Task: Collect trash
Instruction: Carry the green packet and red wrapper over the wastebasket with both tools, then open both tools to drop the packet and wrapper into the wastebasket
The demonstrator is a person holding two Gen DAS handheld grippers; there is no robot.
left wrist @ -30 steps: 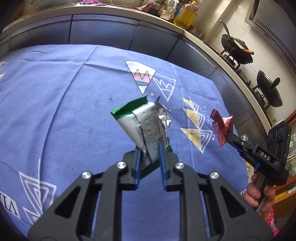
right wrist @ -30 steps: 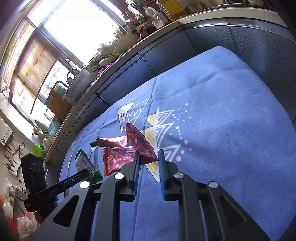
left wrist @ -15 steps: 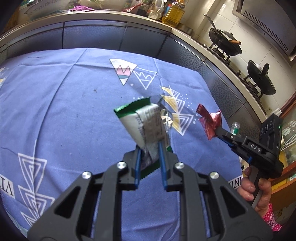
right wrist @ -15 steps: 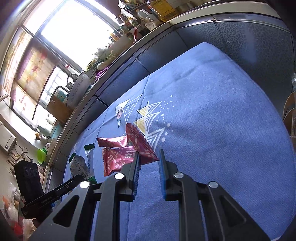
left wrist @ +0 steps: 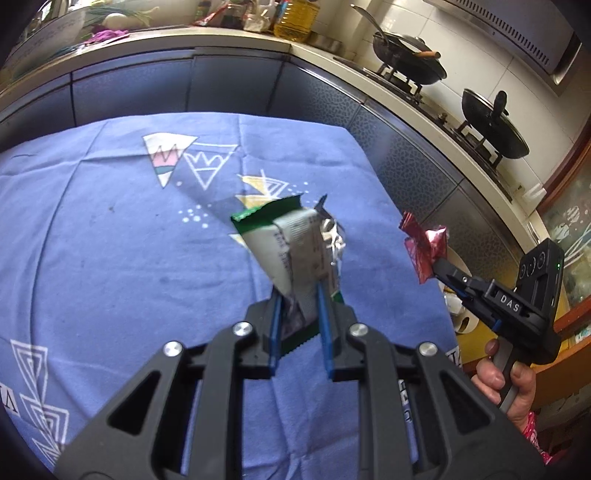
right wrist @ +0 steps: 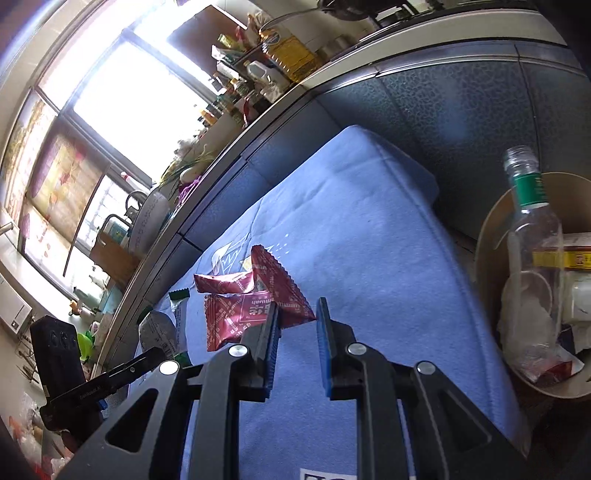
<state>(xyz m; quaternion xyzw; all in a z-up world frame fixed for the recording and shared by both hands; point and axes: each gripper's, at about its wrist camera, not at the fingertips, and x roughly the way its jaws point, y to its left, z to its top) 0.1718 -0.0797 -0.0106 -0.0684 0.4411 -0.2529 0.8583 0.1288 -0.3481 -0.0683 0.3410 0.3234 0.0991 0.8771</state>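
Green-and-white snack wrapper (left wrist: 291, 251) clamped in left gripper (left wrist: 299, 321) at frame centre, red wrappers (right wrist: 255, 299) pinched by right gripper (right wrist: 295, 325), beige trash bin (right wrist: 491, 236) at right edge.

Blue tablecloth (left wrist: 110, 240) printed with triangles. Behind it, dark cabinet fronts (left wrist: 240, 85) under a pale countertop. Two black pans (left wrist: 408, 61) on a stove at right. Yellow oil bottle (left wrist: 293, 20) on the counter. Bright window (right wrist: 122, 99) beyond cluttered bottles.
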